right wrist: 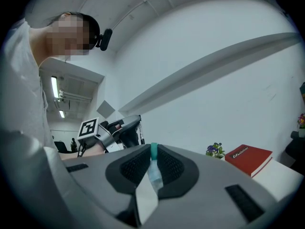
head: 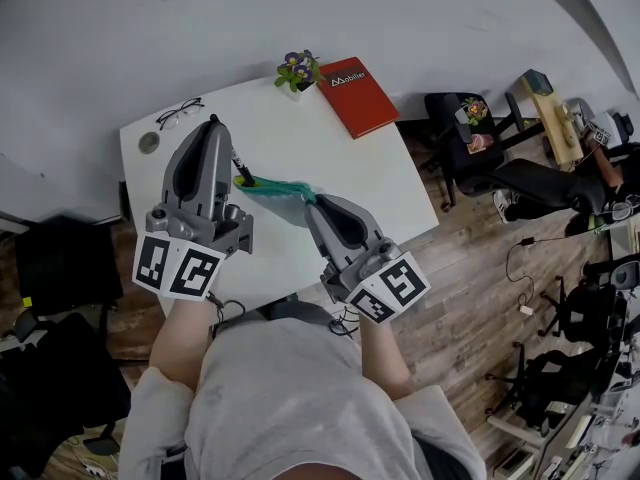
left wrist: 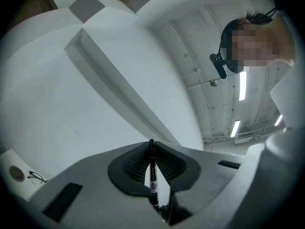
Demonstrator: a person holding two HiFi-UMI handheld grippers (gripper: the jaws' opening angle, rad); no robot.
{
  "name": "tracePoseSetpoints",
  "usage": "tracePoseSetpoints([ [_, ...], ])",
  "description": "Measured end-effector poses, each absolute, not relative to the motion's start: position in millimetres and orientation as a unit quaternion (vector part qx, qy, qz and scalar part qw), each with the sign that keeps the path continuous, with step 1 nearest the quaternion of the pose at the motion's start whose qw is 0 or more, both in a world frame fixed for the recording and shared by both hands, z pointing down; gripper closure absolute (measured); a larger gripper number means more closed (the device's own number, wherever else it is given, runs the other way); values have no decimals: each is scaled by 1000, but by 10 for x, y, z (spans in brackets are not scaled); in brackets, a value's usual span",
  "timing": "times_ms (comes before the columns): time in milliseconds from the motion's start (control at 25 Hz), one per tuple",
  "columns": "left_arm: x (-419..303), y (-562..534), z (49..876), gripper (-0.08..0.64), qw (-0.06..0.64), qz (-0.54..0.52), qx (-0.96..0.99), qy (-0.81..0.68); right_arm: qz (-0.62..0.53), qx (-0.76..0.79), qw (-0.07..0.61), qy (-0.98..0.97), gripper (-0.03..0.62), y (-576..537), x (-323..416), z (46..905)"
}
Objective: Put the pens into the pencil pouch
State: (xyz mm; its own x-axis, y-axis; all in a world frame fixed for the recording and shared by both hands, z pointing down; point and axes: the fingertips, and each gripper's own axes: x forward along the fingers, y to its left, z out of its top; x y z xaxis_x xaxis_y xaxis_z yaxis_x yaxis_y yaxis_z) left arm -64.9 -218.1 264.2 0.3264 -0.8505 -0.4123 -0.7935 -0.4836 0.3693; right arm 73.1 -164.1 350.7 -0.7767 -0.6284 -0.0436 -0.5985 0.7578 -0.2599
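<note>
My left gripper (head: 237, 161) is shut on a black pen (head: 240, 172) above the white table (head: 300, 138). The pen's lower end sits right at the near end of the teal pencil pouch (head: 280, 190). In the left gripper view the pen (left wrist: 152, 173) stands clamped between the ribbed pads, and the gripper (left wrist: 151, 146) points up at the wall. My right gripper (head: 312, 204) is shut on the pouch's other end and holds it off the table. The right gripper view shows the pouch's teal edge (right wrist: 153, 151) pinched between the jaws, with the left gripper (right wrist: 125, 132) beyond.
A red book (head: 357, 95) and a small potted flower (head: 297, 71) sit at the table's far right corner. Glasses (head: 180, 113) and a small round disc (head: 148, 142) lie at the far left. Office chairs (head: 470, 128) and desks stand on the wooden floor to the right.
</note>
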Motion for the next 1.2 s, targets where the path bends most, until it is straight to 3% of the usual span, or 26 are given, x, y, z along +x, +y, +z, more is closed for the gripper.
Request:
tracePoseSetpoints([
  [680,-617,-2135,2831,506,94,-301,804,-504,-113,-321,87,936,532,-1650,659,3355],
  [1200,-404,-2089,3125,506,106,-227,836,-488,-105,-321,94,937,532,-1684,634,3274],
])
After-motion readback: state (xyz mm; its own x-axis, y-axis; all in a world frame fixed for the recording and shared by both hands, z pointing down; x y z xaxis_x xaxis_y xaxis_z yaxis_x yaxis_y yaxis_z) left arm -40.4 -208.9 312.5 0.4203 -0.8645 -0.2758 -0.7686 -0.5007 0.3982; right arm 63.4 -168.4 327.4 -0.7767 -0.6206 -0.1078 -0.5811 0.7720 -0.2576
